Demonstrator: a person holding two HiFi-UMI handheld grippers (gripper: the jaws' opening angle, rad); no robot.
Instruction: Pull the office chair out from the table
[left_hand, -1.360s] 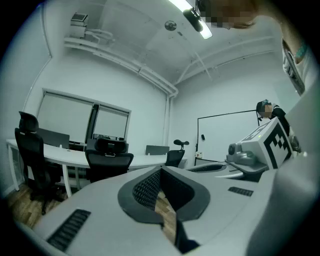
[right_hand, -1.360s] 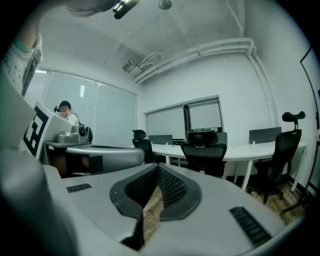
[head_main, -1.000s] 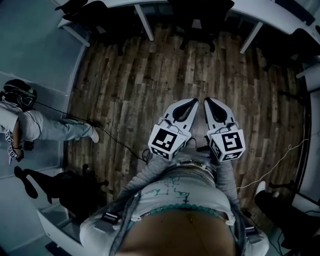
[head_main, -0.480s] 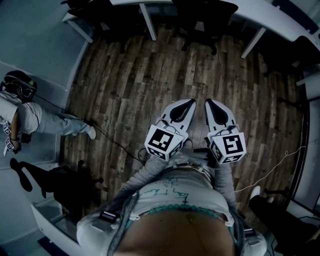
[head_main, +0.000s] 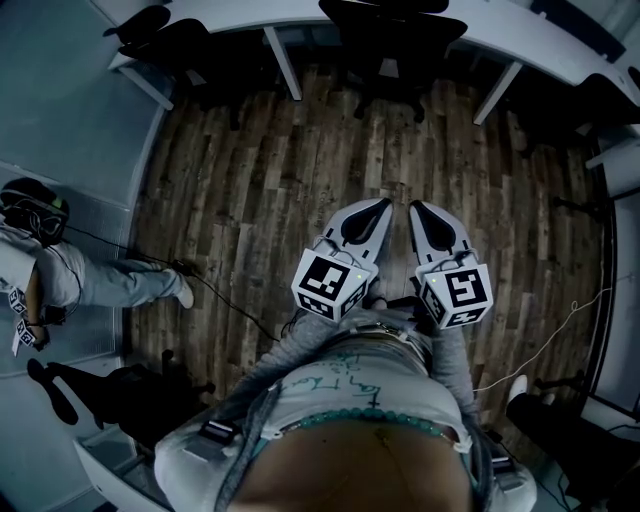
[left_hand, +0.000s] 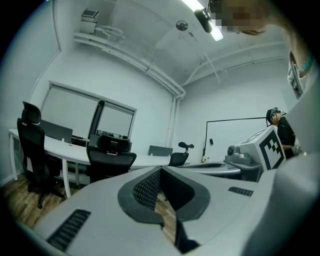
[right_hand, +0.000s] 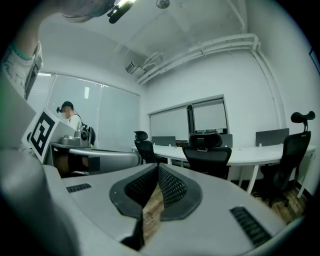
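- Nothing of the pull looks done yet: the office chair (head_main: 395, 35) sits pushed in under the white table (head_main: 540, 40) at the far side of the room, its seat half beneath the edge.
- Both tongs are well apart from it, held out side by side over the bare wooden floor (head_main: 260, 190) in front of the person's body.
- The left tongs (head_main: 383, 206) are clenched with nothing between them; in the left gripper view only floorboards show through the slit behind the pads.
- The right tongs (head_main: 416, 206) are likewise pressed together and empty.
- I'd judge everything is left: cross the floor, take hold of the chair's back, and draw it clear of the table.
- As for writing, the cube on each pair of tongs carries black-and-white square markers (head_main: 327, 285), patterns rather than words.
- There is a teal scrawl across the person's shirt (head_main: 340, 385), too distorted to read.
- No brand shows on the chair or table.
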